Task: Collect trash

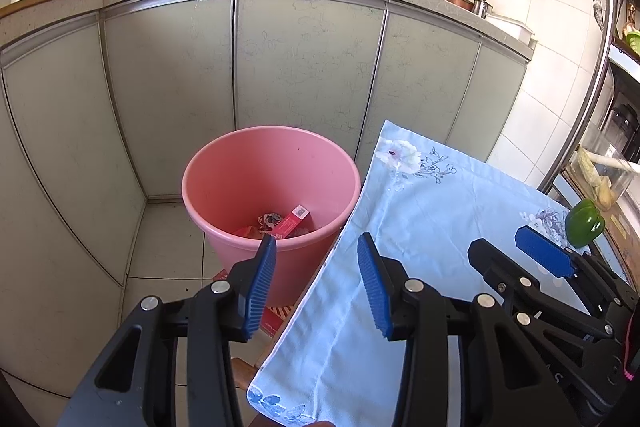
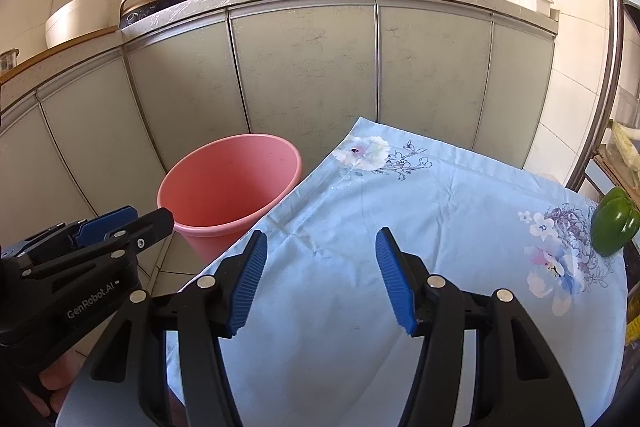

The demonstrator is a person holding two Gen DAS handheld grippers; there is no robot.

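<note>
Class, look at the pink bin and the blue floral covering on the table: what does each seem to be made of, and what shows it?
Pink bin: probably moulded plastic, smooth with a dull sheen, one even colour, thin rolled rim. Blue floral covering: woven cloth, likely cotton, matt, with creases, a stitched hem and printed flowers.

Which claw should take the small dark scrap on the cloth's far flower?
Left, probably. Both claws are open and empty; the scrap lies at the cloth's bucket-side edge, and the left claw sits there, beside the bucket. The right claw sits farther in.
</note>
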